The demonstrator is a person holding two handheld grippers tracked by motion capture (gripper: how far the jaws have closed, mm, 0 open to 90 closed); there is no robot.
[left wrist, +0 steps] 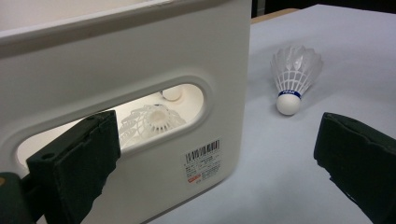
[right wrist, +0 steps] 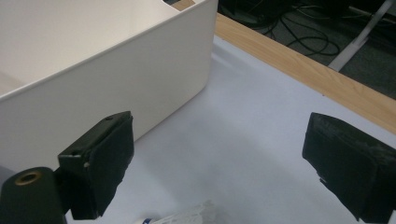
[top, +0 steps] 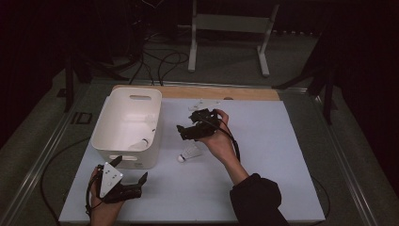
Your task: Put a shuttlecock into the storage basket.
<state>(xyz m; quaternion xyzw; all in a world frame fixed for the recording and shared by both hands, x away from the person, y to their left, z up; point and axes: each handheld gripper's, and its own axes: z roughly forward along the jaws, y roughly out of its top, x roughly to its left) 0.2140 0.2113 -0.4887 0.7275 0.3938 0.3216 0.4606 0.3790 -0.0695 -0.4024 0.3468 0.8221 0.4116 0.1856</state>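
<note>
From the high view, my left gripper (top: 131, 170) rested low at the near left of the table (top: 263, 155), its jaws spread apart and holding nothing, just in front of the near wall of the white bin (top: 123, 123). My right gripper (top: 184, 130) was raised over the middle of the table, just right of the bin, jaws also apart and empty. A loose shuttlecock (top: 189, 152) lay on the table beside the bin's near right corner, below and slightly toward me from my right gripper and well apart from my left one.

In the left gripper view, my two jaws stood wide open. The left jaw sat in front of the bin's handle slot, through which I saw another shuttlecock (left wrist: 152, 122) lying inside the bin. The loose shuttlecock (left wrist: 294, 74) stood on its cork between the lines of my jaws but farther off, past the bin's corner, touching neither.

In the right gripper view, my jaws were released and wide, with the bin's wall (right wrist: 107, 70) beyond the left jaw. The feathered edge of the loose shuttlecock (right wrist: 187, 216) showed at the bottom, between the jaws, not gripped.
</note>
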